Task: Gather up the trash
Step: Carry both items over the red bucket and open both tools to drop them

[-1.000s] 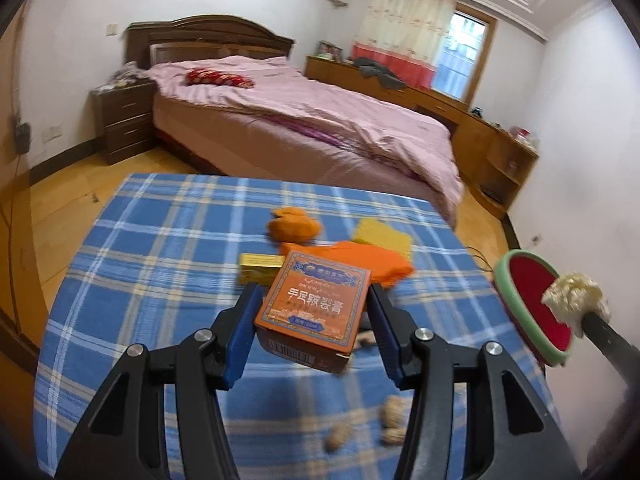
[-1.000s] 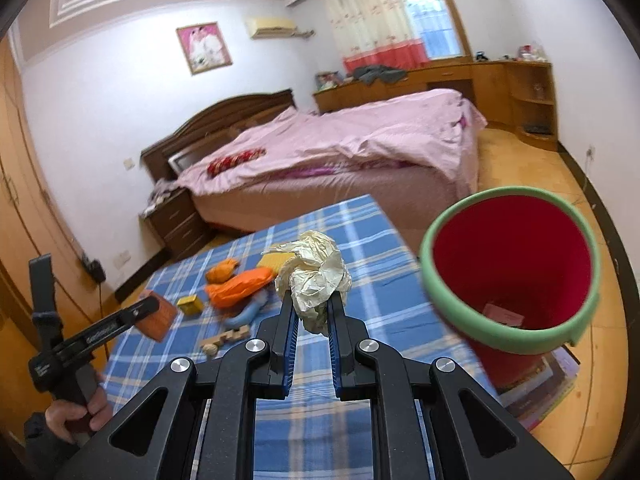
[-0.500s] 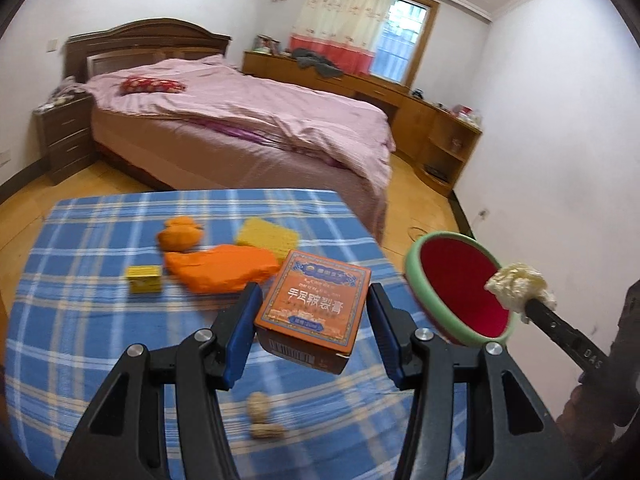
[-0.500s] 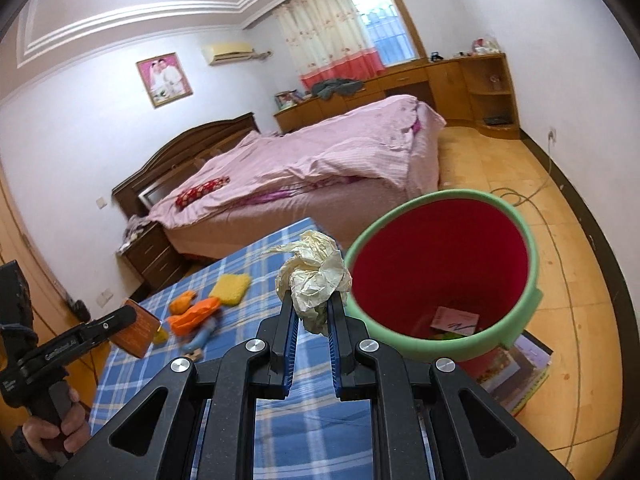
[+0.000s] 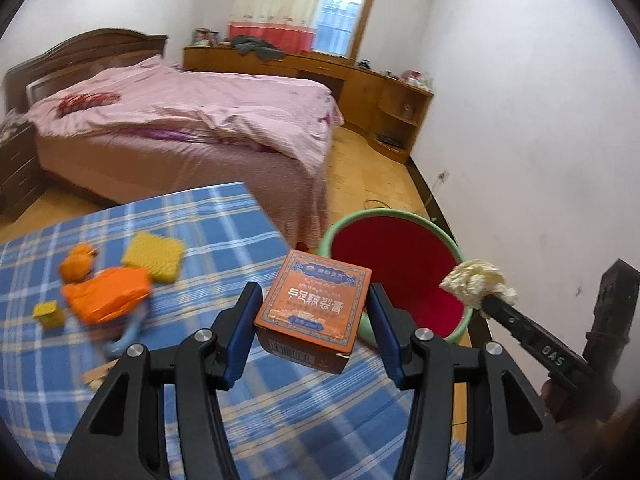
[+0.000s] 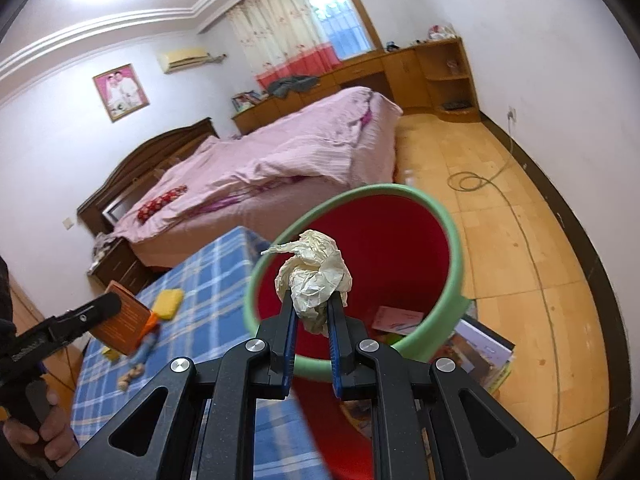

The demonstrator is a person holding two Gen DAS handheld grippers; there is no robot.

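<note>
Over the red bin (image 6: 404, 240) with its green rim, beside the worktop (image 5: 224, 224), the right gripper (image 6: 312, 312) pinches a crumpled paper wad (image 6: 314, 276). Left of the bin, above the worktop's right edge, the left gripper (image 5: 312, 320) clamps an orange carton (image 5: 314, 306). Risks: the wad, released near the rim, may snag or bounce out; the carton, released short of the bin, would land on the worktop or floor.
</note>
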